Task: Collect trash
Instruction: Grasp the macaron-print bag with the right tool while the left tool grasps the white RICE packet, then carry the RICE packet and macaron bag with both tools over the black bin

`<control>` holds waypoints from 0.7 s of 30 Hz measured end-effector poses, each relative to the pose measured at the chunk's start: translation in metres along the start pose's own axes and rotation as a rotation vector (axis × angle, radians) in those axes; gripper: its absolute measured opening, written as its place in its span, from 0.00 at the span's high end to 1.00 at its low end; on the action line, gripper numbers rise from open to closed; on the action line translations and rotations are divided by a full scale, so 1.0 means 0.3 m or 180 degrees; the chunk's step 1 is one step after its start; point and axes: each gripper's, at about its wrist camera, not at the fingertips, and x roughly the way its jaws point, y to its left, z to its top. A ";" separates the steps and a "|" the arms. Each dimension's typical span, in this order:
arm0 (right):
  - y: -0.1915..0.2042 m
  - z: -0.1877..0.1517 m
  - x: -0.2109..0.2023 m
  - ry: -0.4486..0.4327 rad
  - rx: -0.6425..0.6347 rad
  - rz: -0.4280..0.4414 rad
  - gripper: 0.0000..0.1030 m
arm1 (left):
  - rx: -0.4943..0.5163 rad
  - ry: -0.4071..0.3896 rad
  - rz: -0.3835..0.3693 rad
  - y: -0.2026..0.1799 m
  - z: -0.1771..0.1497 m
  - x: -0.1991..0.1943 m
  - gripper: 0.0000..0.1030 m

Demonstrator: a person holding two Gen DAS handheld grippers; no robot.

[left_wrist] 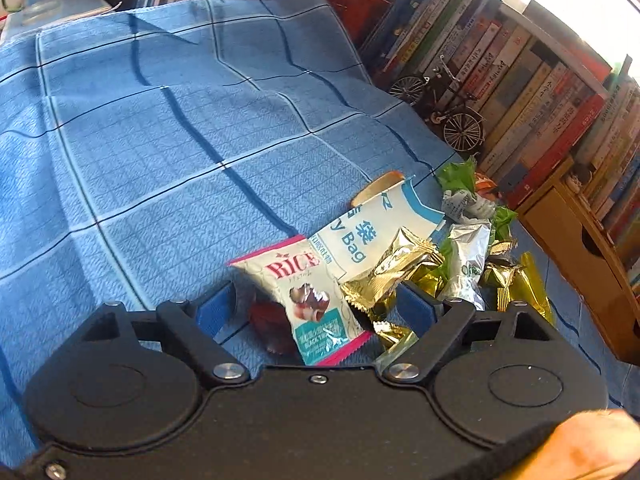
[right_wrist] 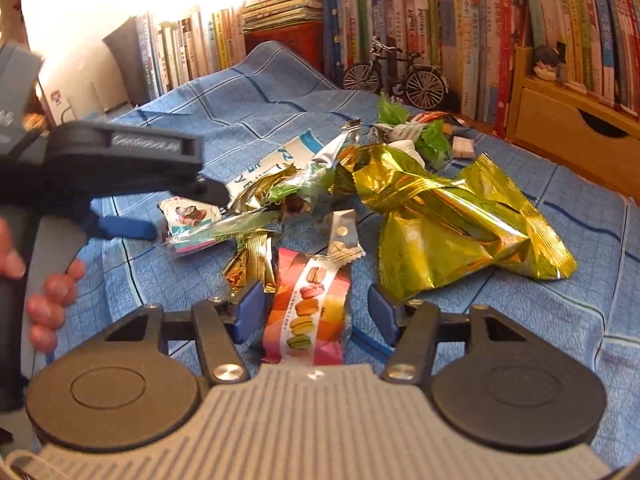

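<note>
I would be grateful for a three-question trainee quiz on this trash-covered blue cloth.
1. True or false: the right claw straddles the macaron wrapper.
2. Which packet lies between the left claw fingers? A) RICE packet B) large gold bag C) model bicycle
3. Fill in: the trash lies on a ____ checked cloth.

Key: 1 true; 2 A; 3 blue.

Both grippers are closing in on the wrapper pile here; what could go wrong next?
1. The left hand-held gripper straddles the RICE packet and a gold wrapper, so it may pinch both or neither cleanly.
2. The right hand-held gripper brackets the macaron wrapper; the flat film might slip out.
</note>
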 end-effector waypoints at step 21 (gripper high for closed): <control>-0.013 0.013 -0.022 -0.0131 -0.0148 0.0004 0.58 | -0.1422 -0.0329 -0.0692 0.187 0.066 -0.061 0.66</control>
